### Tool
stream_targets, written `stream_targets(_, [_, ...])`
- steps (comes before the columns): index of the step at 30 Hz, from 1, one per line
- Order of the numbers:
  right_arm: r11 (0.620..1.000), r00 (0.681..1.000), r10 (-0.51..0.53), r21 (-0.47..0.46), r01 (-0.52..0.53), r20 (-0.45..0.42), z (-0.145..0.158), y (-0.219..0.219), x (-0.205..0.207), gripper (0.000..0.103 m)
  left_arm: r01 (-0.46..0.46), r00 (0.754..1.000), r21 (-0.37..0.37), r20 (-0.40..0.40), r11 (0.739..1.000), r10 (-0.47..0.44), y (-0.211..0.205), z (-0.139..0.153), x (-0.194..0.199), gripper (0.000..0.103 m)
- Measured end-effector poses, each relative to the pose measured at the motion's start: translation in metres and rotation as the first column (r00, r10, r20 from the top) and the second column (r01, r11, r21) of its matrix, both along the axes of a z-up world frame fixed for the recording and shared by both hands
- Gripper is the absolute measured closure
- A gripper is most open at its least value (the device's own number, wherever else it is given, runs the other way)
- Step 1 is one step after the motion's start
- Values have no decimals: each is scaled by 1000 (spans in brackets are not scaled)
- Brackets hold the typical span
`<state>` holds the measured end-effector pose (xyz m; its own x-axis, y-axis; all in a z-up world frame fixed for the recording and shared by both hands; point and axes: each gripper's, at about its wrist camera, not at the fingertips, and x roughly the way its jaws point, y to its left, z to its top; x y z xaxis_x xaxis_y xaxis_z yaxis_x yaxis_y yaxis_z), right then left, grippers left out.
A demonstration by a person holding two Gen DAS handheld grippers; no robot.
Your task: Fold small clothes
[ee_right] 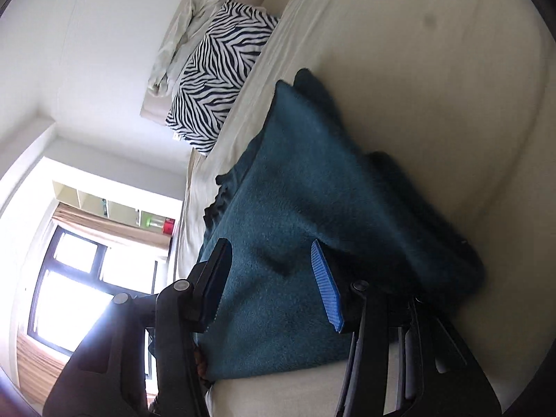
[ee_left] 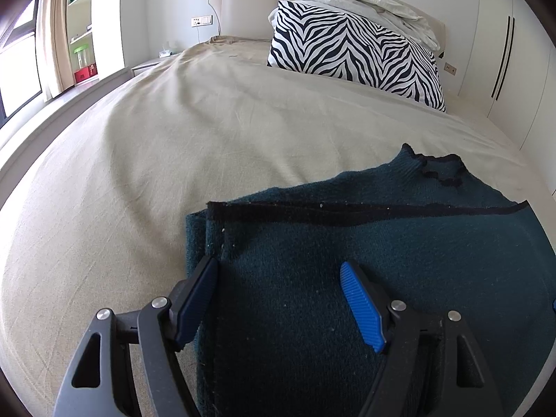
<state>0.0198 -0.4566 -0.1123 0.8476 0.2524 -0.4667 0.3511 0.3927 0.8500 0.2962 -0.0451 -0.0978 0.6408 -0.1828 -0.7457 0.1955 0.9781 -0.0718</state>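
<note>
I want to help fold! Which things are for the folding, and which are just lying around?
For the folding:
dark teal knitted garment
left gripper
right gripper

Just lying around:
zebra-print pillow
crumpled white bedding
beige bedsheet

There are no words, numbers or signs to read here. The red box [ee_left: 84,73] on the shelf by the window has some marks on its front, but they are too small and blurry to make out. The zebra pillow [ee_left: 354,54] next to the headboard has only stripes, no letters. The dark green sweater [ee_left: 365,253] on the bed shows no tag or label.
</note>
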Motion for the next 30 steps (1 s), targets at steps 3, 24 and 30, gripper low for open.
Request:
stream_targets(3, [997, 997, -74, -26, 74, -10, 3, -6, -27, 56, 0, 1000, 1, 0, 1000, 0, 0, 0, 0, 28])
stream_targets(24, [991, 991, 122, -63, -118, 58, 44, 96, -105, 37, -183, 966, -510, -254, 841, 56, 110, 11, -89, 25])
stream_targets(30, [979, 977, 200, -61, -196, 72, 48, 130, -98, 37, -226, 938, -599, -346, 768, 7, 113, -3, -82, 25])
